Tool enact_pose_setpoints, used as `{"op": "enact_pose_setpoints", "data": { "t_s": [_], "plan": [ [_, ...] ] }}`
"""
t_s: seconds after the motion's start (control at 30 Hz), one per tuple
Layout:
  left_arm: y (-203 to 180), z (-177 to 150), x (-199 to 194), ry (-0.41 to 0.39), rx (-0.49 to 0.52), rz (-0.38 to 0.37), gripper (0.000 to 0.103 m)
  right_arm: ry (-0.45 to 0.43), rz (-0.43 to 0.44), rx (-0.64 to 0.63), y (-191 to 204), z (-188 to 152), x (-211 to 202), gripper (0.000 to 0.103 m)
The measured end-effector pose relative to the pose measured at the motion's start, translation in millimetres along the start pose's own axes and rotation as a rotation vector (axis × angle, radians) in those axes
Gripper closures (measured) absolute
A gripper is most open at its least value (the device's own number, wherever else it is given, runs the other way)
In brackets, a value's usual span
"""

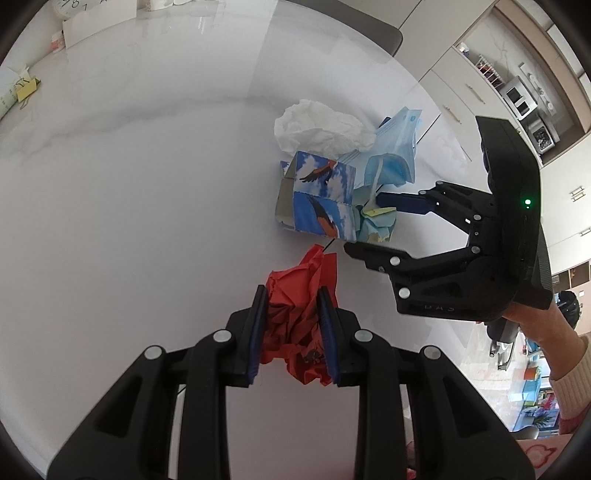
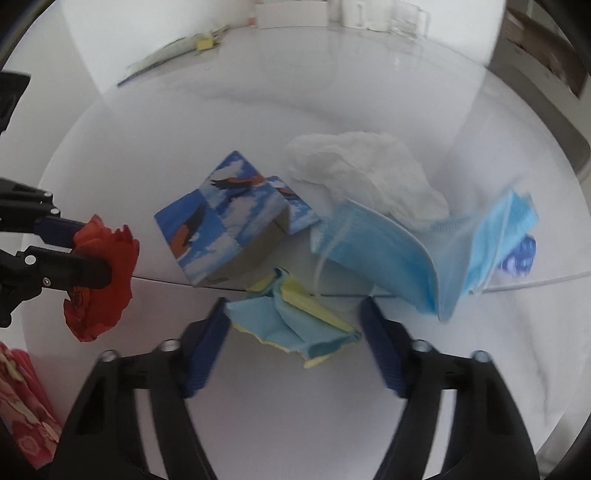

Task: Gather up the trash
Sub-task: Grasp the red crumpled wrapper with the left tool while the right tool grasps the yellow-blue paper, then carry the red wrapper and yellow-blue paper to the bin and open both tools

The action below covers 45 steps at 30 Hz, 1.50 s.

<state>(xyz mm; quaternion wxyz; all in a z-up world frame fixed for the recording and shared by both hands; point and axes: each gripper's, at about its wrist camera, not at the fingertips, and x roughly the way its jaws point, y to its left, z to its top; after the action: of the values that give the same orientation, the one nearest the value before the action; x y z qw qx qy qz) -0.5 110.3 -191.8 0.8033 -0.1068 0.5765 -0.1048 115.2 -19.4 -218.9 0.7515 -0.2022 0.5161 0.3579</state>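
My left gripper (image 1: 291, 295) is shut on a crumpled red paper (image 1: 301, 295), also seen at the left of the right wrist view (image 2: 101, 280). My right gripper (image 2: 293, 306) is open, its fingers either side of a crumpled blue and yellow paper (image 2: 295, 321) on the white table (image 1: 129, 184). In the left wrist view the right gripper (image 1: 364, 221) reaches in from the right beside that paper (image 1: 376, 223). A blue bird-print box (image 2: 229, 236) (image 1: 317, 199), a white tissue (image 2: 365, 173) (image 1: 321, 125) and blue face masks (image 2: 424, 251) (image 1: 395, 151) lie just beyond.
A red patterned thing (image 2: 22, 406) shows at the lower left of the right wrist view. A clock (image 1: 70, 7) and white boxes (image 1: 99, 22) stand at the table's far edge. A chair back (image 1: 369, 26) and cabinets (image 1: 461, 96) are beyond the table.
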Motion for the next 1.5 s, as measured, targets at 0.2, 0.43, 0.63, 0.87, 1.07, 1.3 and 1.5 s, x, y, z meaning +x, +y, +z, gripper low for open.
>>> {"op": "enact_pose_setpoints", "data": {
  "t_s": [0.2,0.43,0.63,0.87,1.07,1.3,1.5],
  "plan": [
    [-1,-2,-1,-0.004,0.006,0.009,0.076,0.018,0.004,0.005,5,3,0,0.049],
    [-20,1,-6,-0.001,0.068,0.010,0.076,-0.003,0.071,0.165,-13,-36,-30,0.052],
    [-76,2,-16,-0.013,0.231,-0.009,0.076,-0.082,0.079,0.389,-33,-102,-96,0.051],
    [-187,-12,-8,0.034,0.451,-0.200,0.076,-0.084,-0.102,0.605,-34,-232,-203,0.051],
    [-269,-42,5,0.100,0.599,-0.296,0.076,-0.070,-0.192,0.774,-27,-324,-243,0.051],
    [-322,-74,20,0.169,0.707,-0.297,0.076,-0.021,-0.165,0.835,-17,-372,-220,0.020],
    [-339,-92,28,0.207,0.739,-0.278,0.076,-0.009,-0.165,0.866,-16,-388,-216,0.003]
  ]
}}
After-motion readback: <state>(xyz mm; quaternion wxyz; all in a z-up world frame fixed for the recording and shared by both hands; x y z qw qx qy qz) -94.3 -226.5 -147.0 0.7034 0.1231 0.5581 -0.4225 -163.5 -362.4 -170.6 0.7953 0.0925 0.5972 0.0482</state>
